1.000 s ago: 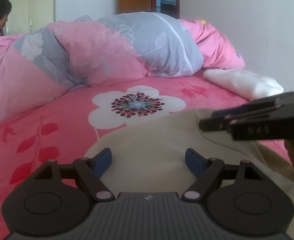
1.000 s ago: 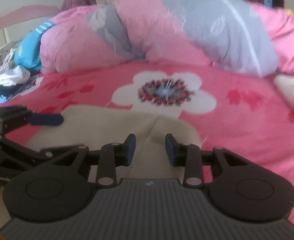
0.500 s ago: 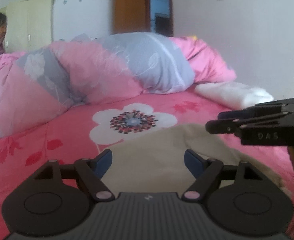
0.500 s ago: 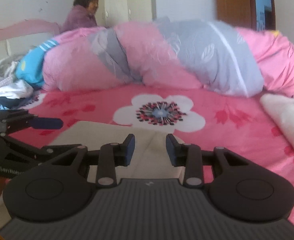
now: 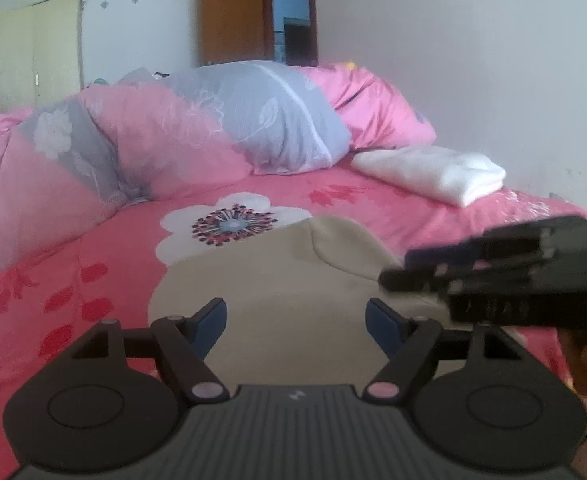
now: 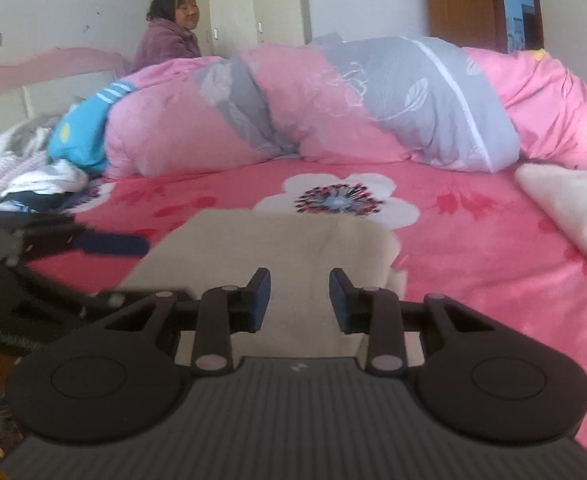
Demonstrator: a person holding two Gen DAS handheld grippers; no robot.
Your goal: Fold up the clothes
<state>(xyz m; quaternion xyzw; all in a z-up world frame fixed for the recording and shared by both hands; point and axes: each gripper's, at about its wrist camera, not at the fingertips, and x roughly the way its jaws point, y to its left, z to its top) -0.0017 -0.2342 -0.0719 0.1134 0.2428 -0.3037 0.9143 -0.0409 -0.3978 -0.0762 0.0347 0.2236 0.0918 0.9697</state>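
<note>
Bed (image 5: 105, 264) with pink floral sheet carried a beige garment (image 5: 293, 288) spread flat, a rolled pink-and-grey quilt (image 5: 197, 140) behind, a folded white towel (image 5: 433, 174) beside, heaped clothes (image 6: 33, 176) near the headboard.

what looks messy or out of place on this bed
The pile of loose clothes at the far left of the bed is a crumpled heap, unlike the neatly folded white item on the right. The beige garment lies flat under both open tools. Nothing looks spilled or damaged.
</note>
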